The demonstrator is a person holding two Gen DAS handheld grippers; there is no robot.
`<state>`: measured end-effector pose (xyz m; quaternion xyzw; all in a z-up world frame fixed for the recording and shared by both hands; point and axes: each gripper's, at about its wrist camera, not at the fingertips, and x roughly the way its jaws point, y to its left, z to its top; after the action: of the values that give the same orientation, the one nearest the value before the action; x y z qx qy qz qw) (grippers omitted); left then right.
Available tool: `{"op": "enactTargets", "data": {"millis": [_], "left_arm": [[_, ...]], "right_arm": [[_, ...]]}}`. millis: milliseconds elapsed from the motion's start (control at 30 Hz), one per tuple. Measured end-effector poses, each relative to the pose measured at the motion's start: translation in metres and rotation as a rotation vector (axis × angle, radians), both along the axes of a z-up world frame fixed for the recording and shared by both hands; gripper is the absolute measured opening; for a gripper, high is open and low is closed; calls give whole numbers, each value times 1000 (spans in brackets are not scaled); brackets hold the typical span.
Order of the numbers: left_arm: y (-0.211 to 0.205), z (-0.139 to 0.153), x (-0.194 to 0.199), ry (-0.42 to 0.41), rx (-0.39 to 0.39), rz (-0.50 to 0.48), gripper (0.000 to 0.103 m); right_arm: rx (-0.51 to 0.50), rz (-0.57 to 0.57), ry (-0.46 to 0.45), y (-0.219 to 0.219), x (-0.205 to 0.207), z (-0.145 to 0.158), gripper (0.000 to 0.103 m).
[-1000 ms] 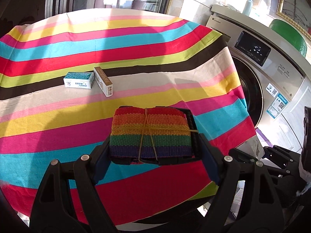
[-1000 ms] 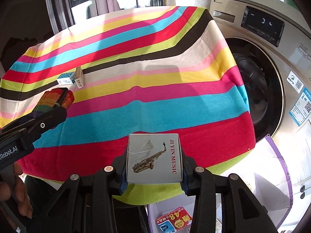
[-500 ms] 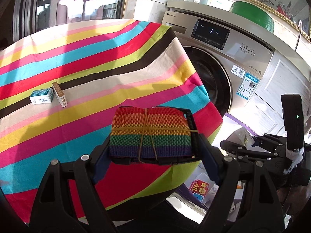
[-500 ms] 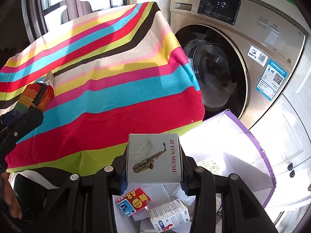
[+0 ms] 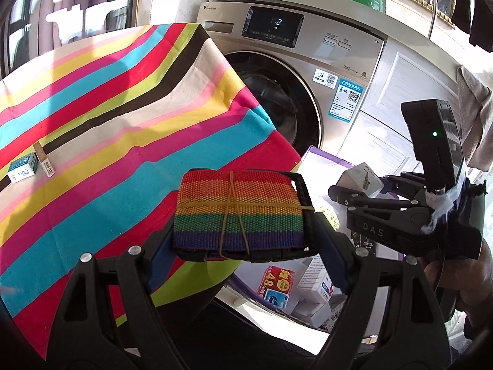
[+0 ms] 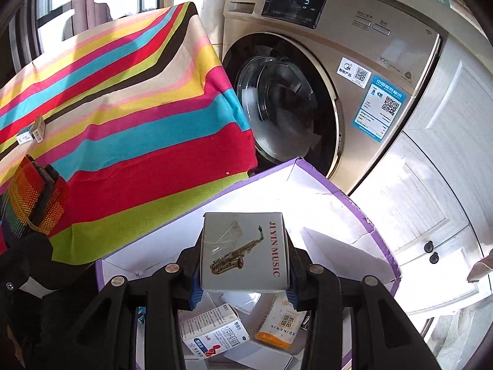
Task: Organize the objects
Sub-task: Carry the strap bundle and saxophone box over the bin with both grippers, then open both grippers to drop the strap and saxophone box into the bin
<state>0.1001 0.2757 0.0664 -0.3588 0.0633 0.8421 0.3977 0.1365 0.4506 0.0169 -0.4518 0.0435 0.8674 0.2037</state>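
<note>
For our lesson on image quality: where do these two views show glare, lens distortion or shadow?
Left wrist view: the washing machine bows from fisheye distortion, and the window is blown out. Right wrist view: sunlight glares white off the cardboard box, corners darken, and the saxophone box stays sharp.

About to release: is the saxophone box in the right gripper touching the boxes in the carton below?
Cannot tell. In the right wrist view the saxophone box, clamped in the right gripper, overlaps the boxes in the carton; no gap or contact shows.
</note>
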Motion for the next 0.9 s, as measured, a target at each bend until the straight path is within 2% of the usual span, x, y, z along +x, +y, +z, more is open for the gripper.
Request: {"op": "enactTargets", "data": {"millis": [267,900], "left_arm": [[9,-5,8,-27,4,-71,83],[14,-11,10,-65,19,-118,84]], "right_arm": [[15,-29,-11,7,2,-4,42],[25,-65,-39,13,5,-10,44]]}}
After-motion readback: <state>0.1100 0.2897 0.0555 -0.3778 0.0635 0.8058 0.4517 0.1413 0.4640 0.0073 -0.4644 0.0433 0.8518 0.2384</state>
